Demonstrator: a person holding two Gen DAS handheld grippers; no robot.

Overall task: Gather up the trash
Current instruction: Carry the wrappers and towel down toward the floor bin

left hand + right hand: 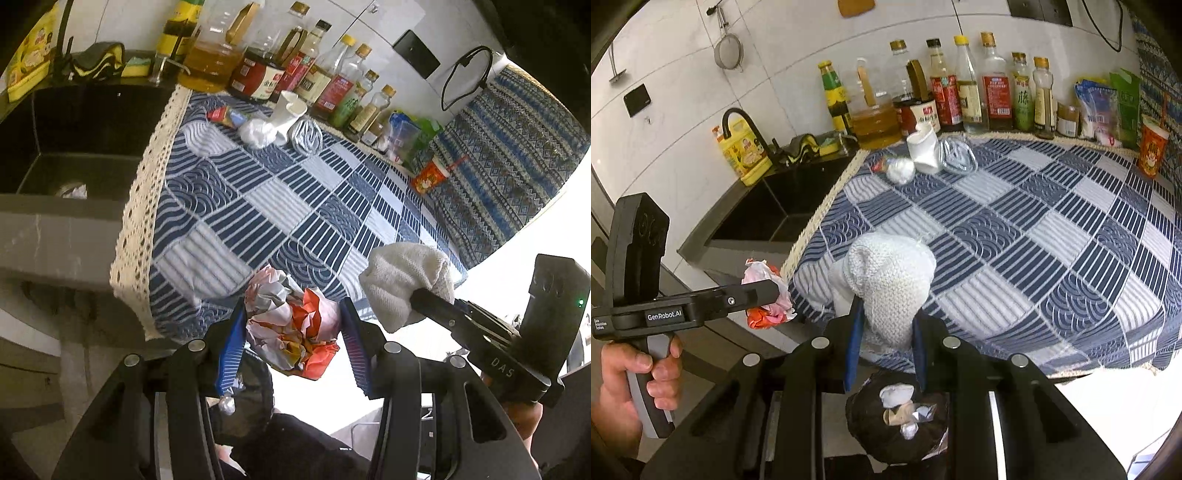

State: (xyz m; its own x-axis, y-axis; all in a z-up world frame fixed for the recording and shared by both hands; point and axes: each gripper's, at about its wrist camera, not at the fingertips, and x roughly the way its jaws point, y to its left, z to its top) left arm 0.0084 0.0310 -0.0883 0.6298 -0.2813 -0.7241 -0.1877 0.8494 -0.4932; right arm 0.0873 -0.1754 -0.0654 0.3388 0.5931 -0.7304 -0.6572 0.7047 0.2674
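Left gripper (pixel 291 328) jaws pinching crumpled wrapper (pixel 291 332), right gripper (pixel 886 317) jaws closed on white cloth (pixel 890 284), apparently above bin (pixel 897 424)

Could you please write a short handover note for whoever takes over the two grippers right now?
Left gripper: shut on a crumpled wrapper, at the counter's near edge.
Right gripper: shut on a white cloth.
Bin: below the grippers, lined in black, some scraps already inside.
Done: wrapper picked up.
Left: drop the wrapper in the bin, then fetch the white cup, tissue wad, small packet and foil piece at the back of the blue cloth.
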